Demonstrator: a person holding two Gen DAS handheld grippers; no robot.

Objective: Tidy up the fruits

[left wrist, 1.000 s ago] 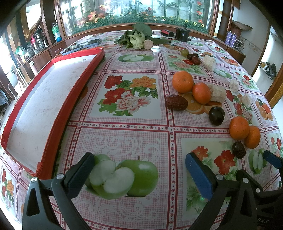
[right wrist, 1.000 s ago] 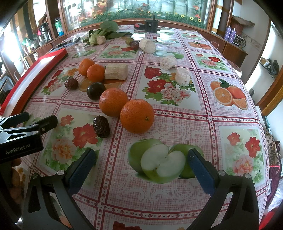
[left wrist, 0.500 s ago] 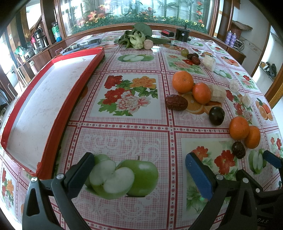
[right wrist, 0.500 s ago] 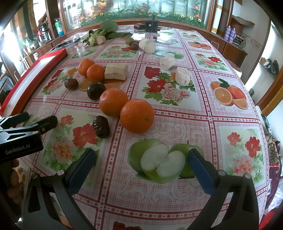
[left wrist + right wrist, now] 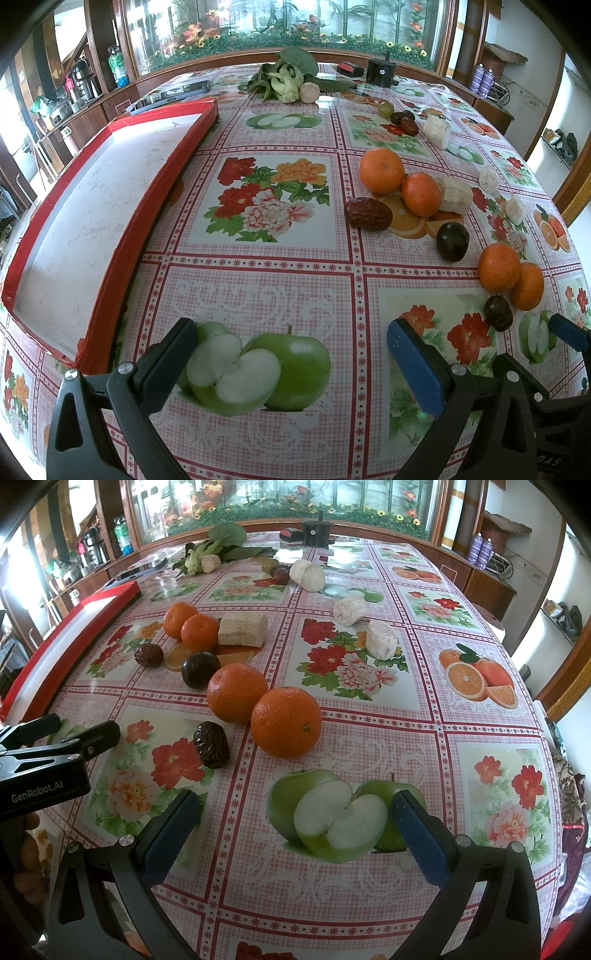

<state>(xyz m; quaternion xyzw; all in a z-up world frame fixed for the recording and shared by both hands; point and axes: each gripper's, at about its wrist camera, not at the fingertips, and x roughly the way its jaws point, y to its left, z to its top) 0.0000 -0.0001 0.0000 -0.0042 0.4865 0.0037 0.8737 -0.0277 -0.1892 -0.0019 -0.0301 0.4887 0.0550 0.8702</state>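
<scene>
A large table covered by a glossy oilcloth printed with flowers and fruit (image 5: 280, 288) is seen, and a shallow red-rimmed tray with a white floor (image 5: 92, 206) is laid along its left side. Four round orange tangerines (image 5: 286, 722), wrinkled dark red dates (image 5: 211, 744), a round dark purple fruit (image 5: 200, 669) and pale cut stem pieces (image 5: 242, 629) are scattered on the cloth. Leafy green vegetables (image 5: 286, 79) and a black cylindrical object (image 5: 382, 70) are set at the far end.

Tray (image 5: 92, 206) lies left of the oranges (image 5: 382, 170) on the table (image 5: 258, 280).
</scene>
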